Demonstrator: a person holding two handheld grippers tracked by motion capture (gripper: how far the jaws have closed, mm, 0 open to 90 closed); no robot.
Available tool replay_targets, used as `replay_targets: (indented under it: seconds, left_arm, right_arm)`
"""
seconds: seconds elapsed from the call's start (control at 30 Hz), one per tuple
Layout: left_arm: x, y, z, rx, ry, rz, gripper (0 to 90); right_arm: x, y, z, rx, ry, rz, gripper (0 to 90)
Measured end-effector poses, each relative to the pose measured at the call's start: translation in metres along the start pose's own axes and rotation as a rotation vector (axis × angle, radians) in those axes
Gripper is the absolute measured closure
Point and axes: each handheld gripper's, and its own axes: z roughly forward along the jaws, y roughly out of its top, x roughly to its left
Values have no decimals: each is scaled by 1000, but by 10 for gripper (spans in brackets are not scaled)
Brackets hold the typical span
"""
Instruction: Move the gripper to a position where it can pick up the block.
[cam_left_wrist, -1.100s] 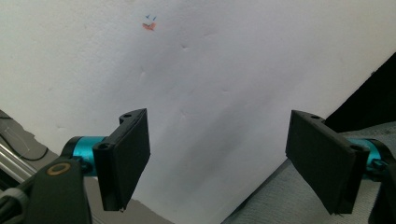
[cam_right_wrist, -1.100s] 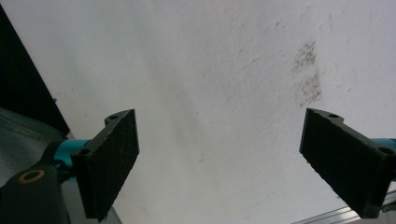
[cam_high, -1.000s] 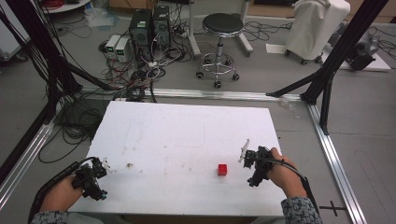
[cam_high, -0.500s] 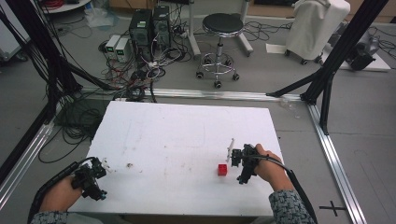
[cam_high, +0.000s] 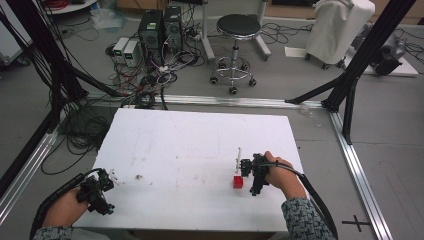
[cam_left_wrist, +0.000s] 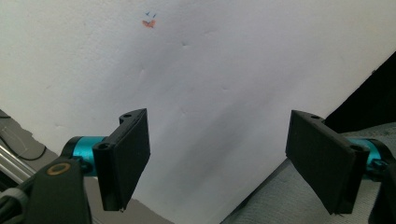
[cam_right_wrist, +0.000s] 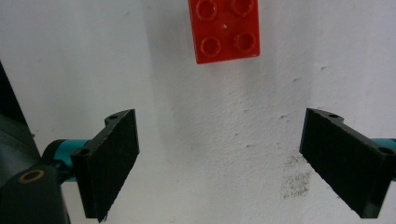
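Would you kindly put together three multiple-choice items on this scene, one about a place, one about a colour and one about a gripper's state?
1. Where does the brick lie on the white table?
A. at its far left corner
B. in its near right part, just left of the right gripper
C. between the left gripper's jaws

2. What colour is the brick?
A. red
B. blue
C. yellow

3. How do the right gripper's jaws stand?
A. shut on the brick
B. shut on nothing
C. open, with the brick ahead of them and untouched

Answers: 1 B, as the high view shows the brick beside the right gripper, far from the left gripper. 2 A, as the right gripper view shows a red studded brick. 3 C, as that view shows both jaws wide apart over bare table, the brick beyond them.
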Motion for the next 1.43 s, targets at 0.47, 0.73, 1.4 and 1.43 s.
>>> replay_targets:
  seconds: [0.47, 0.73, 1.4, 1.43]
  left_arm:
    - [-2, 2, 1, -1, -6, 4, 221]
    - [-2, 1, 0, -4, -4, 0, 221]
    - [-1, 2, 2, -4, -7, 2, 221]
    - [-1, 2, 2, -4, -7, 2, 221]
  right_arm:
    - [-6, 20, 15, 17, 17, -90, 112]
    - [-7, 32, 19, -47, 49, -104, 112]
    - [-8, 39, 28, -32, 44, -106, 112]
    - [-8, 39, 27, -28, 41, -102, 112]
